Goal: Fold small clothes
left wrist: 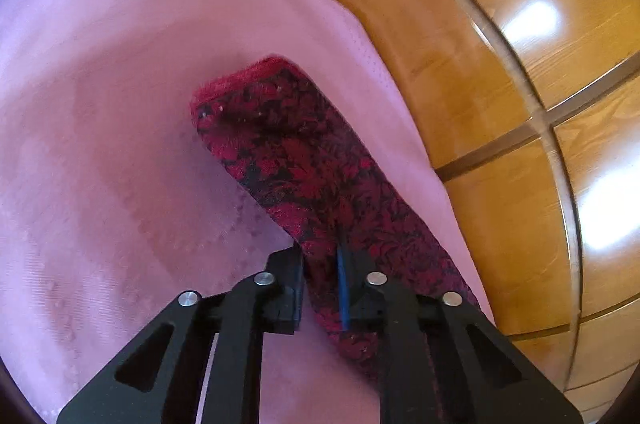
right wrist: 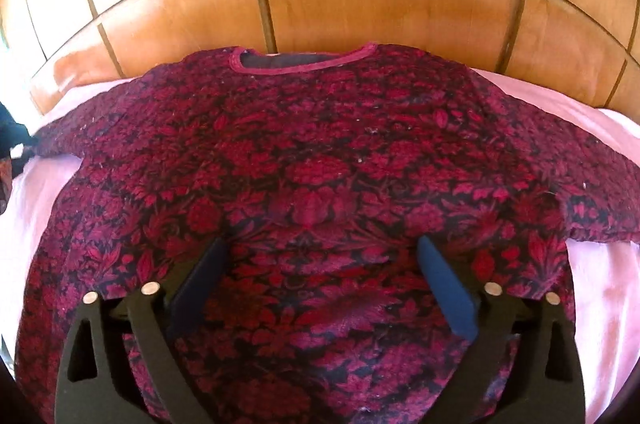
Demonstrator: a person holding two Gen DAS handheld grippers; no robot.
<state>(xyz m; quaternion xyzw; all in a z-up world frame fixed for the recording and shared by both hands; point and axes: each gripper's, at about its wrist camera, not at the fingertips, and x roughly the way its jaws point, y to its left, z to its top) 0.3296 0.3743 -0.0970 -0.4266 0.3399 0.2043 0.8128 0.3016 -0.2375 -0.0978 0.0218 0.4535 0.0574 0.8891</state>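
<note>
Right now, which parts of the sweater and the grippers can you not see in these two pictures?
- Left wrist view: only one sleeve shows; the left gripper covers its near end.
- Right wrist view: the sweater hem is cut by the bottom edge, behind the open right gripper.
- Right wrist view: the sleeve end at left is cut by the edge.

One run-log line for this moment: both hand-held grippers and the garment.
left hand-held gripper: shut on sleeve | right hand-held gripper: open above sweater | sweater: spread flat on pink sheet
</note>
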